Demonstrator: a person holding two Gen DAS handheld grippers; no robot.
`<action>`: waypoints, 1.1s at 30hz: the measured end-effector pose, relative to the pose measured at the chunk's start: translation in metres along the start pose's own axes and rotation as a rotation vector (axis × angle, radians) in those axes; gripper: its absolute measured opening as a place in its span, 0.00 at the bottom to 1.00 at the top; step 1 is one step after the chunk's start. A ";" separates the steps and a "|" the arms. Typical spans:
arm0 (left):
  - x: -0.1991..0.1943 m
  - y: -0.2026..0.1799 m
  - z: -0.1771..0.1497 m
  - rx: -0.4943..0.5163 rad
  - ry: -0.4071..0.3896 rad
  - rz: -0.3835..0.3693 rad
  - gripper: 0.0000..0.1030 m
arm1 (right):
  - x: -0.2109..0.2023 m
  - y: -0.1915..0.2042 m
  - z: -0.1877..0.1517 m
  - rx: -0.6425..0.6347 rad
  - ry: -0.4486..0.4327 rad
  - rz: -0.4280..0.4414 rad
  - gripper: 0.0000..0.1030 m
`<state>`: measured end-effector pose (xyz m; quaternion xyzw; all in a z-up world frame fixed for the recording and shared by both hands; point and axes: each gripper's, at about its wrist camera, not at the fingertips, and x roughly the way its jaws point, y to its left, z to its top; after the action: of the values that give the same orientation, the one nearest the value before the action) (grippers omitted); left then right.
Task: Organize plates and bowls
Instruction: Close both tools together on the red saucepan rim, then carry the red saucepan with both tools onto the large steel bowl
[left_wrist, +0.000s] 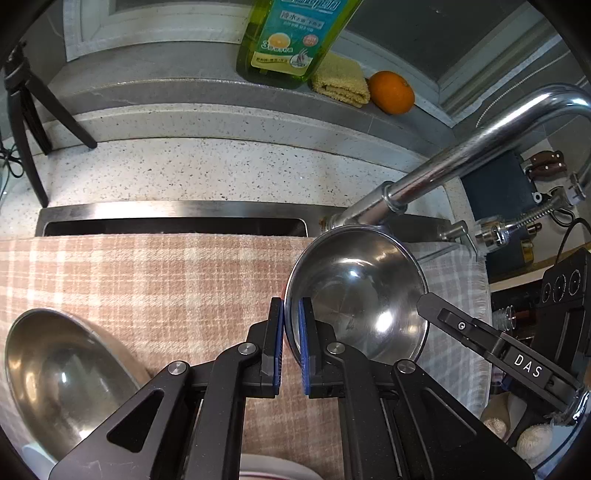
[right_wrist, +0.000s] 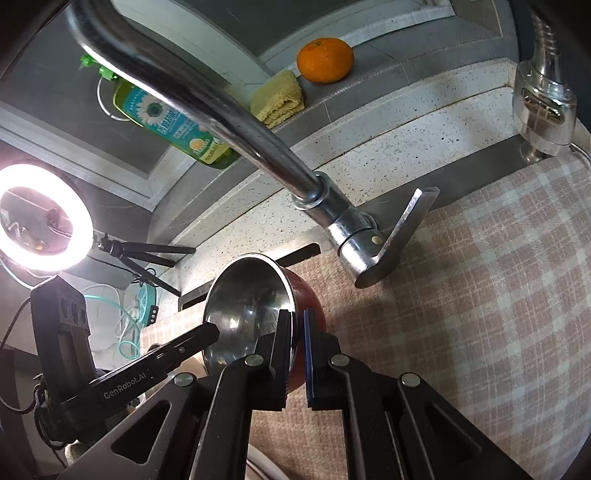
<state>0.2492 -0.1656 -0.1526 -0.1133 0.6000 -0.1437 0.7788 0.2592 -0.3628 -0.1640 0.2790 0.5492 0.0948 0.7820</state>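
Observation:
A steel bowl (left_wrist: 354, 295) with a red outside (right_wrist: 310, 291) hangs tilted above the checked cloth (left_wrist: 147, 280), held from both sides. My left gripper (left_wrist: 291, 314) is shut on its left rim, blue pads pinching the thin wall. My right gripper (right_wrist: 297, 325) is shut on the opposite rim. Each gripper also shows in the other view: the right gripper (left_wrist: 424, 301) at the bowl's right edge, the left gripper (right_wrist: 210, 330) at its near-left edge. A second, larger steel bowl (left_wrist: 62, 369) lies on the cloth at lower left. A white plate edge (left_wrist: 266, 469) peeks out at the bottom.
A chrome faucet (left_wrist: 461, 155) arches close over the held bowl, its lever (right_wrist: 402, 236) just beyond. The sink slot (left_wrist: 173, 227) runs behind the cloth. A detergent bottle (left_wrist: 288, 40), yellow sponge cloth (left_wrist: 340, 81) and orange (left_wrist: 391, 92) sit on the ledge. A tripod (left_wrist: 29, 122) and ring light (right_wrist: 44, 214) stand left.

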 end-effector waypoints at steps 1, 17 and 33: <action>-0.002 -0.001 -0.001 0.002 -0.003 -0.001 0.06 | -0.002 0.002 -0.001 -0.001 -0.001 0.002 0.06; -0.049 0.010 -0.024 0.008 -0.052 0.002 0.06 | -0.028 0.045 -0.027 -0.040 -0.014 0.028 0.06; -0.093 0.046 -0.053 -0.018 -0.099 0.030 0.06 | -0.028 0.098 -0.063 -0.097 -0.004 0.060 0.06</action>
<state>0.1799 -0.0897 -0.0983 -0.1184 0.5635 -0.1207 0.8087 0.2064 -0.2736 -0.1041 0.2573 0.5339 0.1444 0.7924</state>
